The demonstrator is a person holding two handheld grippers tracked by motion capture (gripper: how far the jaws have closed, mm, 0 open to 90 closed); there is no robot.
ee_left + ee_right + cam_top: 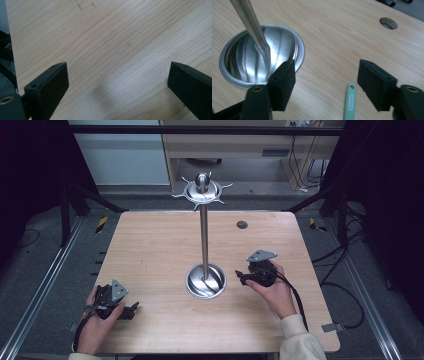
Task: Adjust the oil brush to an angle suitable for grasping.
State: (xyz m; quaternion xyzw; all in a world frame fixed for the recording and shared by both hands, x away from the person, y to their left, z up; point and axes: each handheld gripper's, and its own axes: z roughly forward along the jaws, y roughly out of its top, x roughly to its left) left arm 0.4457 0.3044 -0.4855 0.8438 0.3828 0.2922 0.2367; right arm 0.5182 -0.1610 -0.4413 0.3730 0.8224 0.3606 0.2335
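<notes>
Wood-grain table [150, 250] carries a steel stand [204, 240] at its centre, dark floor and cables around. Left gripper [131, 310] rests near the front left corner, jaws apart over bare wood. Right gripper [241, 276] sits just beside the stand's base, jaws apart; a mint-green handle [350, 102] lies between them untouched, its print unreadable.

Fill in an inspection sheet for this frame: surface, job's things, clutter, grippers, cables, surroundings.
Surface: wooden table, bare, with a round grommet hole near the far edge.
Job's things: metal stand upright at mid-table, round base, hooked crown on top, nothing hanging; mint-green handle lying flat between the right gripper's open jaws, untouched.
Clutter: nothing seen.
Grippers: left gripper open over bare wood at the near left; right gripper open beside the stand's base.
Cables: black cable trailing from the right gripper.
Surroundings: dark frame rails, floor cables, wooden furniture behind.
</notes>
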